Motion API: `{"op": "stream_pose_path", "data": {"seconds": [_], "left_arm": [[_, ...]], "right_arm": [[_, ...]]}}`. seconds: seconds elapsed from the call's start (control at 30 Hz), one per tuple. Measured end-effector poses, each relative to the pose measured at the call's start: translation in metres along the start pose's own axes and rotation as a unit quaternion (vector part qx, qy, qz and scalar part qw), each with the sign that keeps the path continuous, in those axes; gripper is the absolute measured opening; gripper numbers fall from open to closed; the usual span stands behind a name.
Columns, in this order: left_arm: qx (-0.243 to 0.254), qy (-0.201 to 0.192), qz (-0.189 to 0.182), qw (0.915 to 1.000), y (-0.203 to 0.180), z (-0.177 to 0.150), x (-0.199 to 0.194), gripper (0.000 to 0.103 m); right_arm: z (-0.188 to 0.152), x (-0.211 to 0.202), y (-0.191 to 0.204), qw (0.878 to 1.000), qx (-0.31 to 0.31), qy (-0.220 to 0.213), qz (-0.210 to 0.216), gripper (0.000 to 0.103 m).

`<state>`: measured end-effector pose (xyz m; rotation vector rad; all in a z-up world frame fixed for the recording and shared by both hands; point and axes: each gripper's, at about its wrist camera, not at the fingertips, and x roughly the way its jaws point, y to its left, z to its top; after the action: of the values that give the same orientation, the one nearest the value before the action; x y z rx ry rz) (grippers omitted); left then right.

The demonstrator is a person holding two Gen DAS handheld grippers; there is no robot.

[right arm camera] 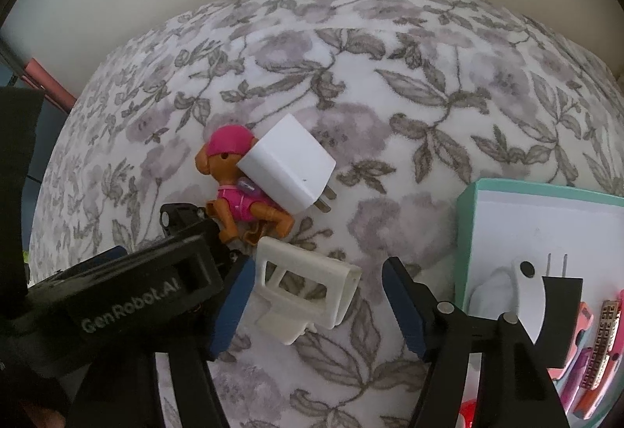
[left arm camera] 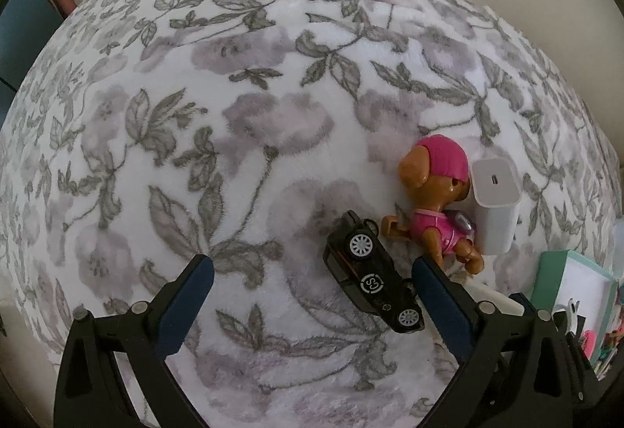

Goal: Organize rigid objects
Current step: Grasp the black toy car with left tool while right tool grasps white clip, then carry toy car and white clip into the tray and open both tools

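On the blanket (left arm camera: 273,38), the left gripper (left arm camera: 312,272) stands open beside the car (left arm camera: 370,272). The right gripper (right arm camera: 312,291) (also open) straddles a white bracket (right arm camera: 308,287).

Our left gripper (left arm camera: 312,276) is a matte black plastic frame with two tapered fingers (left arm camera: 187,295) faced in dark blue pads, silver round-headed screws at the joints near the lower frame corners. Our right gripper (right arm camera: 316,295) is built alike; at lower left of its view, a black housing reads "GenRobot.AI" in pale grey lettering.
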<state>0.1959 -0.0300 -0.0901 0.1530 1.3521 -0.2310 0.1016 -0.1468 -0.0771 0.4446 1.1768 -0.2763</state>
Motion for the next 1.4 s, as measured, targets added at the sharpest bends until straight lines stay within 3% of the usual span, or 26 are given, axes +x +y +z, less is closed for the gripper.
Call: {"op": "stream_pose_path", "data": {"seconds": [0.4,0.6,0.7,0.9,1.4], "left_arm": [[0.019,0.008,-0.035,0.9992,-0.021,-0.003,0.007,0.061],[0.020,0.009,-0.058,0.9981,-0.029,-0.002,0.004,0.041],[0.025,0.007,-0.054,0.9982,-0.034,-0.003,0.004,0.040],[0.015,0.007,-0.057,0.9982,-0.030,-0.011,-0.004,0.033],[0.011,-0.013,-0.058,0.9981,-0.017,-0.014,-0.036,0.032]], "right_arm": [[-0.004,0.013,0.012,1.000,-0.023,0.007,-0.008,0.070],[-0.005,0.011,0.011,1.000,-0.018,0.005,-0.001,0.043],[-0.006,0.010,0.006,1.000,-0.016,0.012,-0.003,0.033],[-0.010,0.002,-0.005,1.000,-0.006,0.015,0.001,0.033],[-0.008,-0.037,-0.025,1.000,0.018,-0.004,0.008,0.033]]}}
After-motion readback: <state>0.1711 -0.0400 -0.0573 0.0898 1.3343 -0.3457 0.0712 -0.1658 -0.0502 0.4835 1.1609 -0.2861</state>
